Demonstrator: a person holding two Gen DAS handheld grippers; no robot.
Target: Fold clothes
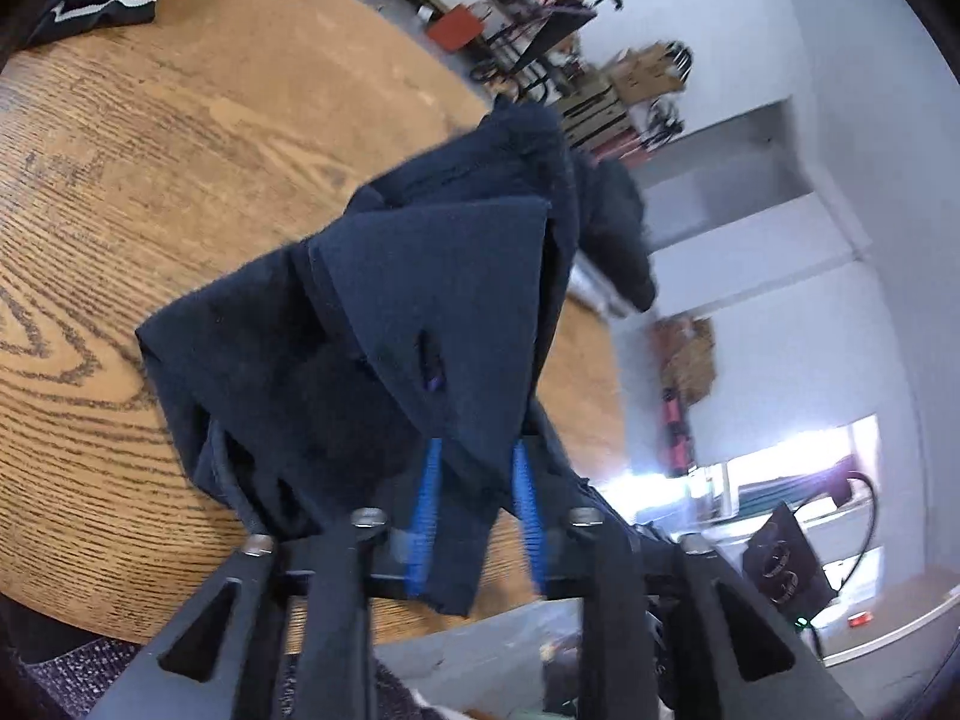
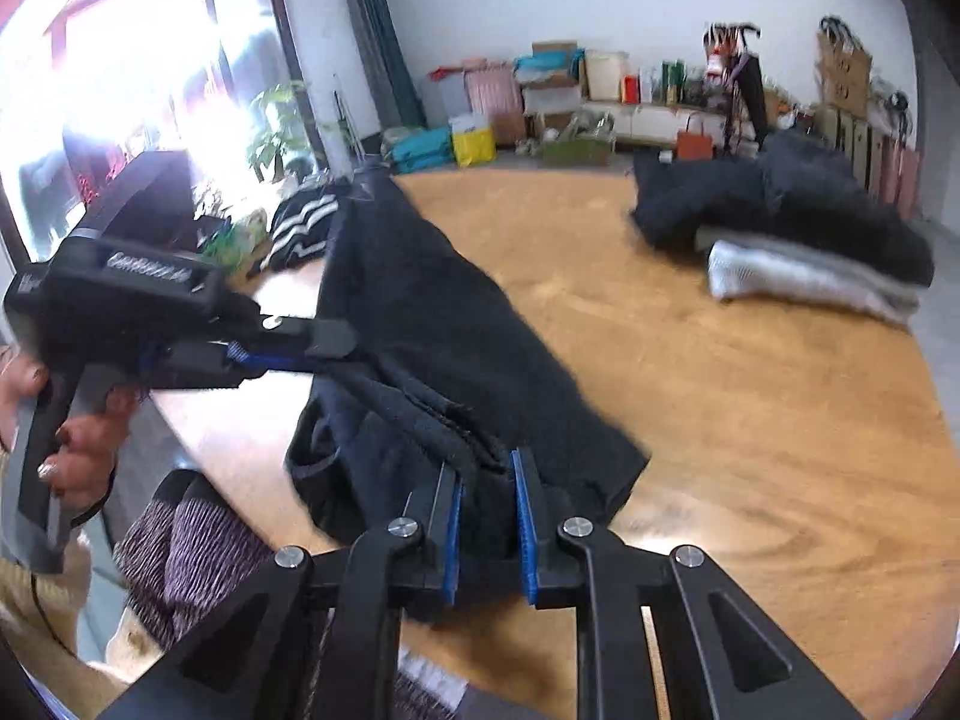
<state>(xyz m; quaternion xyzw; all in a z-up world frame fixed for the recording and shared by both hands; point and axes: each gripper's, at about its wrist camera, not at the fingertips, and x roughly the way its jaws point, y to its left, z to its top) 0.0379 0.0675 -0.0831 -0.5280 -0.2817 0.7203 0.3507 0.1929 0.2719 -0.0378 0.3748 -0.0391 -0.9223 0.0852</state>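
A dark navy garment (image 1: 420, 300) lies partly on the round wooden table (image 1: 180, 180) and drapes over my left gripper (image 1: 477, 450). Its blue pads (image 1: 427, 510) stand apart with a loose fold of the cloth hanging between them; the fingertips are hidden under it. In the right wrist view the same garment (image 2: 468, 330) stretches across the table's near edge. My right gripper (image 2: 487, 474) is shut on a bunched edge of it. The left gripper (image 2: 300, 354) shows at the left, held by a person's hand (image 2: 78, 450), its fingers at the cloth's side edge.
A pile of folded dark clothes (image 2: 780, 210) on a grey-white one (image 2: 810, 282) sits at the table's far right. A black-and-white striped garment (image 2: 300, 228) lies at the far left edge. Boxes and bags (image 2: 570, 102) line the wall beyond the table (image 2: 750, 420).
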